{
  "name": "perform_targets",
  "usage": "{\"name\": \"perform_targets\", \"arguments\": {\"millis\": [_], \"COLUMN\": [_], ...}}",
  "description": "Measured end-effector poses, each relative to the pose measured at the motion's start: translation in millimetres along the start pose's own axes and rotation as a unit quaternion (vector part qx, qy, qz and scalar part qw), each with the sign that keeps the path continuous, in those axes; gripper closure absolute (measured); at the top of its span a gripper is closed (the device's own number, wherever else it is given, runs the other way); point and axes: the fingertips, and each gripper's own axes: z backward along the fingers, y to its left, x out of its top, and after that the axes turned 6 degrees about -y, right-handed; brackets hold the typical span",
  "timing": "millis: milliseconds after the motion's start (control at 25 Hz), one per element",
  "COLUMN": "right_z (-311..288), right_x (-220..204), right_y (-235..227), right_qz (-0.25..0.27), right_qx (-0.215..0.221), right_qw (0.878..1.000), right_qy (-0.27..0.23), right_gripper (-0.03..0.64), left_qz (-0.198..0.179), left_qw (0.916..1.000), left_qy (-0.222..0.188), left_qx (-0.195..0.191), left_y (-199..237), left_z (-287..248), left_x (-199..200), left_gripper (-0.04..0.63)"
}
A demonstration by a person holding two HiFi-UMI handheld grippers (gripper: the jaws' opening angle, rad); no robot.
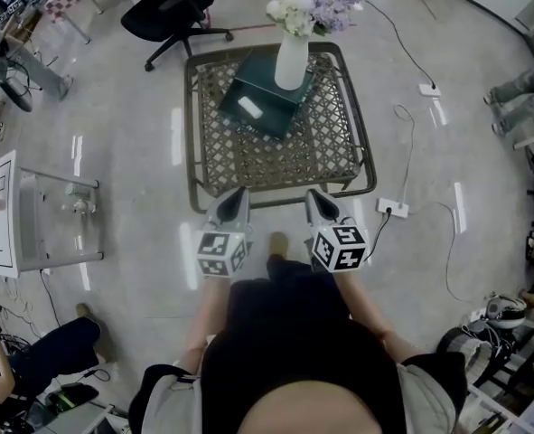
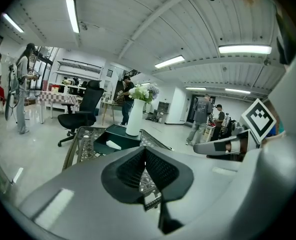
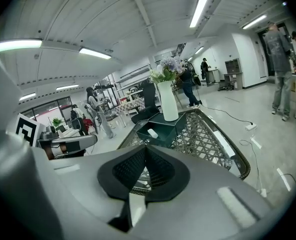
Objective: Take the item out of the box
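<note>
You are holding both tongs pinched fully together with nothing between them: the left gripper (image 1: 238, 194) and right gripper (image 1: 314, 197) are hovering at the table (image 1: 203, 165) edge, well short of the vase (image 1: 291, 60). The item (image 1: 249, 107), a small white oblong, is lying flat in the box (image 1: 265, 123), left of the vase and nearer you, its long axis slanting far-left to near-right, passing the vase on your side.

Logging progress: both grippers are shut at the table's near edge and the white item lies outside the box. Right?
No. The white item lies inside the dark green box, as the head view shows. Left gripper and right gripper are shut at the table's near edge.
</note>
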Motion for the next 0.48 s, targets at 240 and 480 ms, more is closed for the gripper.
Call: {"name": "perform_targets", "arguments": {"millis": [240, 480], "right_z": [-11.5, -22.3], "right_x": [5.1, 10.9], "right_y": [-5.3, -6.4], "right_qz": [0.006, 0.014], "right_qx": [0.01, 0.025], "right_qw": [1.0, 1.0], "right_qy": [0.004, 0.002], "right_gripper": [0.617, 0.617], "left_qz": [0.002, 0.003], "left_qw": [0.9998, 0.9995], "left_qy": [-0.01, -0.019], "left_qx": [0.015, 0.027], "left_y": [6.9, 10.7], "left_z": [-11.0, -16.1], "left_x": [5.4, 8.0], "left_gripper": [0.588, 0.588]}}
